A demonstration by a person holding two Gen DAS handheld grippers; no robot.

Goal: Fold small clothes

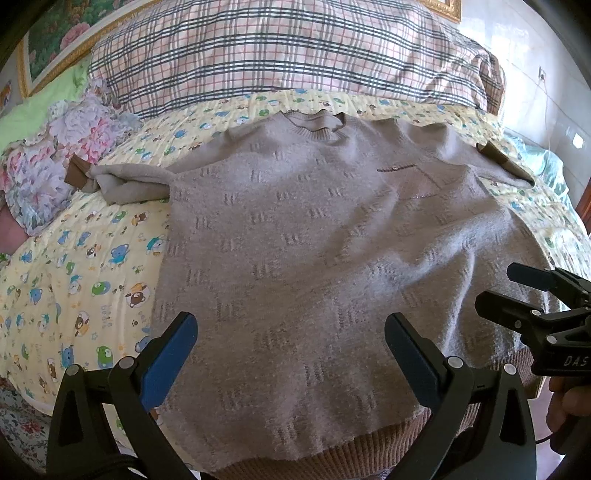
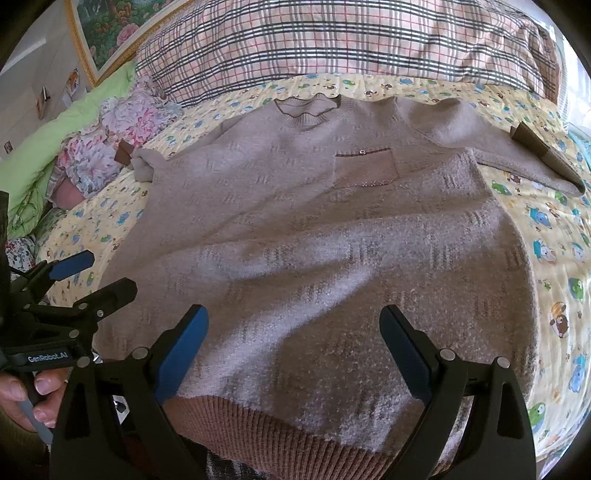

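A small taupe knit sweater (image 1: 295,236) lies face up and spread out on the bed, neck away from me, its ribbed brown hem (image 1: 332,454) at the near edge. It also shows in the right wrist view (image 2: 314,229). Its left sleeve (image 1: 122,181) is bunched; its right sleeve (image 2: 524,158) stretches out sideways. My left gripper (image 1: 290,332) is open and empty above the lower left of the sweater. My right gripper (image 2: 293,325) is open and empty above the lower right, and it also shows in the left wrist view (image 1: 495,284).
The sweater rests on a yellow cartoon-bear quilt (image 1: 74,266). A plaid pillow (image 1: 288,48) lies behind it, floral bedding (image 1: 59,147) at the far left. A framed picture (image 2: 110,26) hangs behind. The left gripper shows at the right wrist view's left edge (image 2: 99,275).
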